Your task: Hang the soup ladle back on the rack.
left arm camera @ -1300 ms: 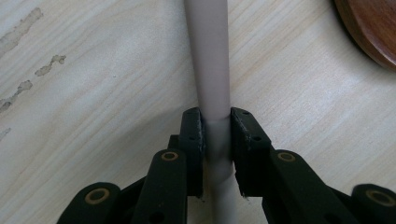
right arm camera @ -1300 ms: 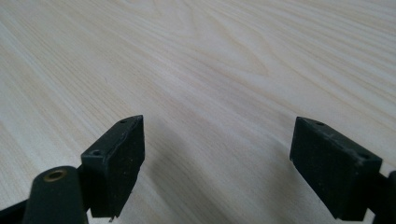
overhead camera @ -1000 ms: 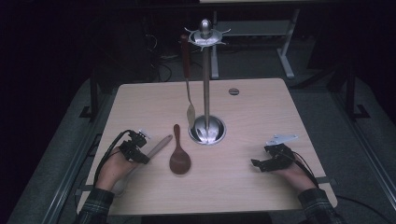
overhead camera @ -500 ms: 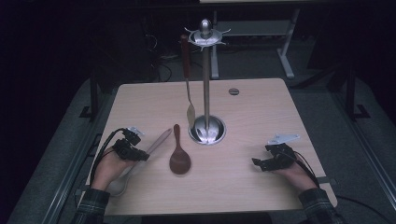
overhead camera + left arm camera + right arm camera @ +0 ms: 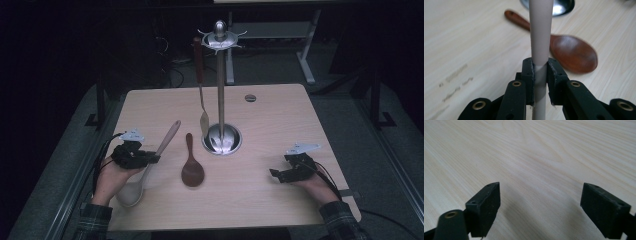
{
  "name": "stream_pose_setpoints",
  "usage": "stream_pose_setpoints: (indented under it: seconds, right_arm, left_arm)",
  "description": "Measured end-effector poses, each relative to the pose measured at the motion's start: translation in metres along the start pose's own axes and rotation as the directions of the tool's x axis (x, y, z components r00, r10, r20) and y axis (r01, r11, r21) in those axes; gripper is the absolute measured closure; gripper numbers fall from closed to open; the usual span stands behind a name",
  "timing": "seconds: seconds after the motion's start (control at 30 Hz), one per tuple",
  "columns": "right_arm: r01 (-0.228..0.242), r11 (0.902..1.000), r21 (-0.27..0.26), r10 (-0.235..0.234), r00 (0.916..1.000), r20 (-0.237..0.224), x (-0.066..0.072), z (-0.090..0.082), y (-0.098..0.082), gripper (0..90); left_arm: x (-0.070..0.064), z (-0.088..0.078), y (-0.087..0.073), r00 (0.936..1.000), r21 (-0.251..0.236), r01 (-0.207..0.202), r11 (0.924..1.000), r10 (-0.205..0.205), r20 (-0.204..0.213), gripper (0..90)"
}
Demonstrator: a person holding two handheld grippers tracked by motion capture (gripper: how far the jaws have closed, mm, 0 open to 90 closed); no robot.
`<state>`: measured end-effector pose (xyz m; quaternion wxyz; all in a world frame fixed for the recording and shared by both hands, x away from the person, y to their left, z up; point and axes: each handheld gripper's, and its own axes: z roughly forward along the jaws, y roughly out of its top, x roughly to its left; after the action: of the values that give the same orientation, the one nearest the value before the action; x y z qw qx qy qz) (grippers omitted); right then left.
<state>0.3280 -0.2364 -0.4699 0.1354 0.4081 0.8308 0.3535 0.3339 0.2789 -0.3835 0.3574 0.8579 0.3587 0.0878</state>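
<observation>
A: High view: left hand-held gripper (image 5: 150,159) clamps the pale spoon (image 5: 150,167) mid-handle at the counter (image 5: 280,115)'s left side; rack (image 5: 220,90) stands behind.
B: Left gripper view?
A: Pads squeeze the handle squarely; brown spoon (image 5: 571,52) lies beyond. I'd keep it upright, lifting toward a hook.
B: Right gripper view?
A: Right hand-held gripper (image 5: 540,205) gapes wide, nothing between.
</observation>
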Motion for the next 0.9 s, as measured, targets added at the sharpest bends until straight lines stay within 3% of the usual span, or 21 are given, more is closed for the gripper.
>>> stream_pose_setpoints:
  seconds: [0.1,0.13,0.23,0.4,0.57,0.67,0.9]
  right_arm:
    - [-0.007,0.9999,-0.009,0.007,0.9991,0.042,0.001,-0.004,0.006,13.4]
    - [-0.036,0.9992,-0.021,0.036,0.9988,0.034,0.001,-0.007,0.008,13.5]
    - [-0.057,0.9972,-0.048,0.059,0.9977,0.035,0.001,-0.010,0.010,14.0]
    - [-0.093,0.9944,-0.051,0.094,0.9954,0.018,0.001,-0.010,0.011,18.5]
    - [-0.117,0.9882,-0.099,0.116,0.9932,-0.012,0.002,-0.018,0.016,28.9]
    - [-0.143,0.9824,-0.120,0.139,0.9894,-0.044,0.004,-0.023,0.020,33.2]
    - [-0.144,0.9777,-0.153,0.135,0.9887,-0.064,0.008,-0.031,0.033,38.5]
  left_arm:
    - [-0.004,-0.004,0.003,0.9999,-0.047,-0.011,0.9988,0.011,0.010,77.1]
    - [-0.005,-0.006,0.004,0.9998,-0.074,-0.003,0.9973,0.004,0.019,77.1]
    - [-0.010,-0.012,0.009,0.9989,-0.116,0.000,0.9933,0.005,0.048,77.1]
    - [-0.016,-0.017,0.014,0.9986,-0.156,-0.003,0.9877,0.012,0.051,77.1]
    - [-0.026,-0.021,0.023,0.9970,-0.212,0.004,0.9772,0.013,0.077,77.1]
    - [-0.034,-0.024,0.031,0.9955,-0.236,-0.014,0.9717,0.036,0.087,77.1]
    - [-0.049,-0.026,0.047,0.9912,-0.260,-0.041,0.9648,0.072,0.111,77.1]
